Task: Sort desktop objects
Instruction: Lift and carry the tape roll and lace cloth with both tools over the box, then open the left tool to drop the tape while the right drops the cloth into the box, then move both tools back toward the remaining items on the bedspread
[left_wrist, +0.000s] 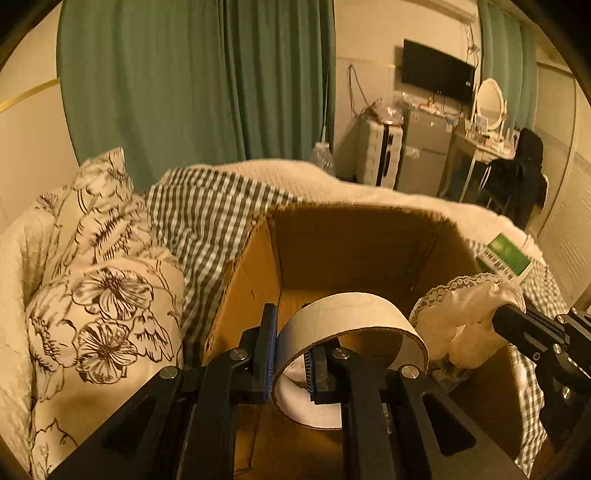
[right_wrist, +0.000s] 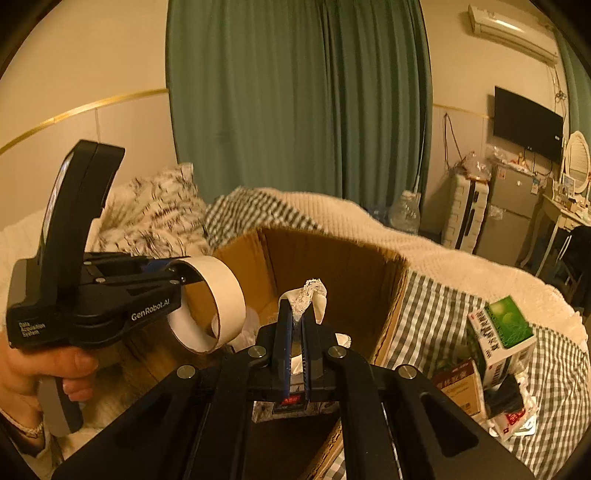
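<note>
Bed-top cardboard box (right_wrist: 369, 266), left tongs (left_wrist: 291, 354) clamping tape ring (left_wrist: 351, 317), right tongs (right_wrist: 294, 332) clamping lace cloth (right_wrist: 314, 295)

The bed (right_wrist: 436, 306) carried it all, dressed in a green-checked sheet (left_wrist: 207, 221) with a cream blanket (right_wrist: 443, 258) bunched across the back. An open cardboard box (right_wrist: 369, 269) sat in the middle. Floral pillows (left_wrist: 107, 295) were heaped at the left, and a green-and-white carton (right_wrist: 502, 336) lay with a small clutter of packets (right_wrist: 513, 417) at the right.
</note>
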